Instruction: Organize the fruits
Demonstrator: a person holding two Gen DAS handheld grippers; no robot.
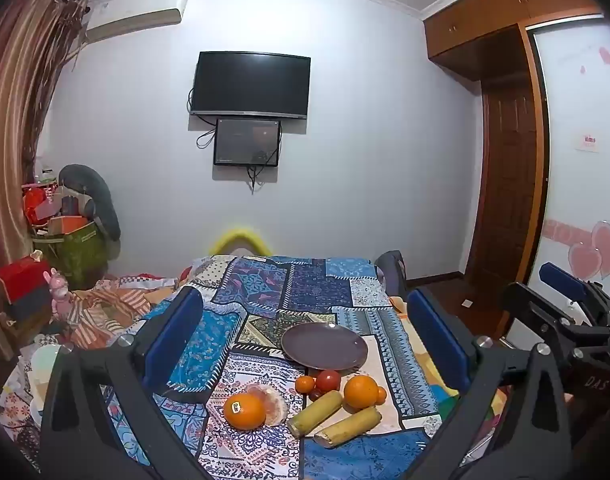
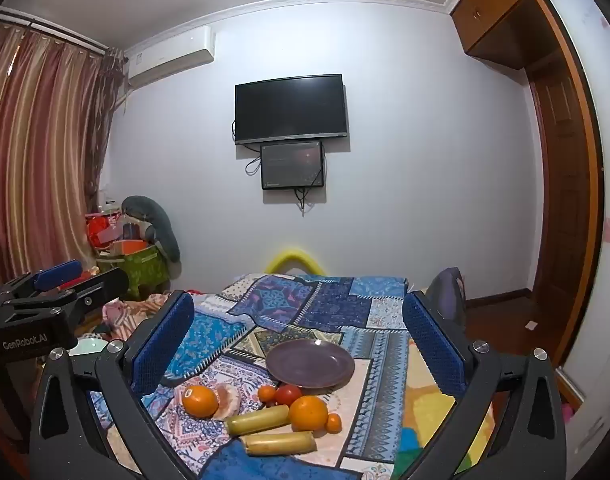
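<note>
An empty purple plate (image 1: 325, 346) (image 2: 309, 363) lies on a blue patchwork cloth. In front of it sit two oranges (image 1: 245, 411) (image 1: 361, 391) (image 2: 200, 401) (image 2: 308, 413), a red tomato (image 1: 328, 380) (image 2: 288, 394), small tangerines (image 1: 305, 384) (image 2: 333, 422), two yellowish cane-like sticks (image 1: 316, 413) (image 2: 279, 442), and a peeled citrus piece (image 1: 273, 404) (image 2: 227, 400). My left gripper (image 1: 305, 340) is open and empty above the fruit. My right gripper (image 2: 301, 344) is open and empty too, held back from the fruit.
The cloth (image 1: 313, 292) covers a table or bed. Clutter, boxes and a pink toy (image 1: 61, 292) lie at the left. A TV (image 1: 251, 84) hangs on the far wall. A wooden wardrobe and door (image 1: 505, 184) stand at the right.
</note>
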